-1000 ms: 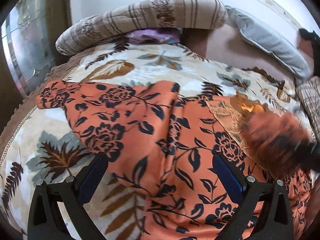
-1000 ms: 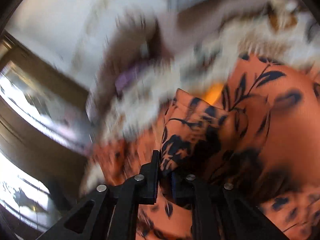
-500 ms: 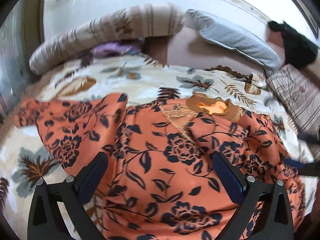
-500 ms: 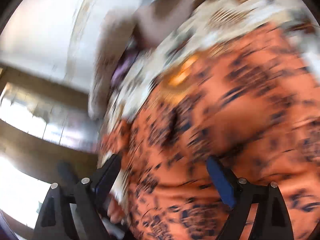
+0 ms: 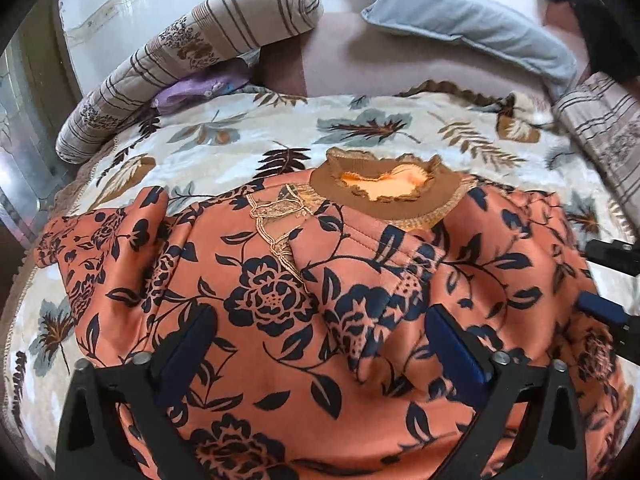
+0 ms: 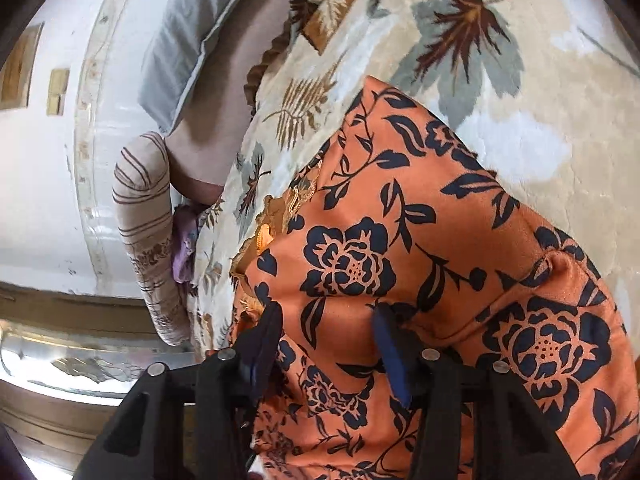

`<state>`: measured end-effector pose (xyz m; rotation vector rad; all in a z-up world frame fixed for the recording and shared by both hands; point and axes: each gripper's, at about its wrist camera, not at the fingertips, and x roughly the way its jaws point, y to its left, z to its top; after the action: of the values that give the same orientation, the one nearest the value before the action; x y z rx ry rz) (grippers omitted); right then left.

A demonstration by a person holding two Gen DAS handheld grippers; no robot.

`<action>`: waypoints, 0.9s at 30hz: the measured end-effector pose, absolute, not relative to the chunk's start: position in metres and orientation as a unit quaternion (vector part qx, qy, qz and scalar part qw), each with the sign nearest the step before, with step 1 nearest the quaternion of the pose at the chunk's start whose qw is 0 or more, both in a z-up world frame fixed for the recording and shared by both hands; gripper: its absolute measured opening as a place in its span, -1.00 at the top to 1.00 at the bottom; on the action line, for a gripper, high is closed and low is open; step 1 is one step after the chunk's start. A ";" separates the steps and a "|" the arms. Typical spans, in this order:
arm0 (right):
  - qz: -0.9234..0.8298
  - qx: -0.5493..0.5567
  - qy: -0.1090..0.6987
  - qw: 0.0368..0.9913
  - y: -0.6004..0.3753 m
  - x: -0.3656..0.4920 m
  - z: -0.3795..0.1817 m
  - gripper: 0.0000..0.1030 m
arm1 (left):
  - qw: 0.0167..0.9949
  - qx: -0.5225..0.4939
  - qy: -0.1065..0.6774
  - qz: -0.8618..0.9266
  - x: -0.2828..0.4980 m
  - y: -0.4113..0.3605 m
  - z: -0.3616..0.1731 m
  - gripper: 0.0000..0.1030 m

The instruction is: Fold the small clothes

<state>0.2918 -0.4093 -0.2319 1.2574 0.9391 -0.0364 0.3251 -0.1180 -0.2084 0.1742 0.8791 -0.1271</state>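
An orange floral top lies spread on the leaf-print blanket covering the bed, its brown collar toward the pillows. The left tongs hang released over the middle of the top, jaws wide apart. The right tongs are partly parted with a fold of the top between the jaws; whether the pads press it is hard to say.

Bare blanket beyond the garment; striped bolster bounds it.
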 end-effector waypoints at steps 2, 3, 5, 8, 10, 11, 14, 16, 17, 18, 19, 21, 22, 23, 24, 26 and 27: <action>-0.014 0.566 0.426 0.706 -0.413 0.291 -0.233 0.01 | 0.888 0.090 0.447 -0.053 0.334 -0.120 -0.217 -0.06; -0.013 0.565 0.427 0.705 -0.413 0.292 -0.234 0.01 | 0.879 0.094 0.465 -0.055 0.338 -0.119 -0.222 0.40; -0.012 0.565 0.426 0.706 -0.414 0.292 -0.233 0.01 | 0.864 0.091 0.492 -0.053 0.345 -0.111 -0.231 0.77; -0.013 0.565 0.418 0.711 -0.418 0.288 -0.227 0.01 | 0.872 0.080 0.480 -0.049 0.340 -0.090 -0.224 0.80; -0.016 0.560 0.409 0.721 -0.422 0.284 -0.220 0.01 | 0.878 0.089 0.469 -0.044 0.334 -0.075 -0.216 0.80; -0.015 0.557 0.405 0.725 -0.424 0.282 -0.217 0.01 | 0.879 0.097 0.465 -0.034 0.332 -0.064 -0.213 0.80; -0.009 0.557 0.394 0.731 -0.425 0.279 -0.211 0.01 | 0.871 0.071 0.486 -0.025 0.330 -0.028 -0.211 0.72; -0.005 0.560 0.389 0.732 -0.426 0.278 -0.210 0.01 | 0.861 0.048 0.504 -0.038 0.330 -0.014 -0.210 0.57; -0.002 0.561 0.387 0.732 -0.425 0.279 -0.210 0.01 | 0.859 0.051 0.508 -0.037 0.328 -0.008 -0.209 0.40; 0.000 0.560 0.386 0.733 -0.425 0.278 -0.211 0.01 | 0.862 0.060 0.503 -0.030 0.326 -0.006 -0.207 0.13; 0.000 0.559 0.388 0.733 -0.425 0.278 -0.212 0.01 | 0.868 0.073 0.490 -0.023 0.322 -0.003 -0.203 -0.01; -0.002 0.556 0.394 0.732 -0.422 0.280 -0.216 0.01 | 0.881 0.088 0.464 -0.010 0.316 0.007 -0.193 -0.28; -0.002 0.557 0.398 0.729 -0.421 0.281 -0.219 0.01 | 0.885 0.092 0.456 -0.004 0.314 0.016 -0.189 -0.28; -0.001 0.559 0.403 0.724 -0.420 0.282 -0.224 0.01 | 0.886 0.096 0.454 0.006 0.315 0.025 -0.186 -0.28; 0.004 0.562 0.414 0.716 -0.416 0.285 -0.231 0.01 | 0.886 0.098 0.453 0.017 0.316 0.034 -0.184 -0.28; 0.012 0.562 0.442 0.699 -0.408 0.293 -0.244 0.01 | 0.885 0.096 0.453 0.048 0.317 0.060 -0.182 -0.28; 0.008 0.552 0.471 0.688 -0.401 0.298 -0.254 0.00 | 0.883 0.092 0.457 0.062 0.319 0.073 -0.182 -0.28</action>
<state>0.2978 -0.4012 -0.2535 1.2366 1.0547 0.0178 0.3190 0.0726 -0.1823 0.1921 0.9511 0.1287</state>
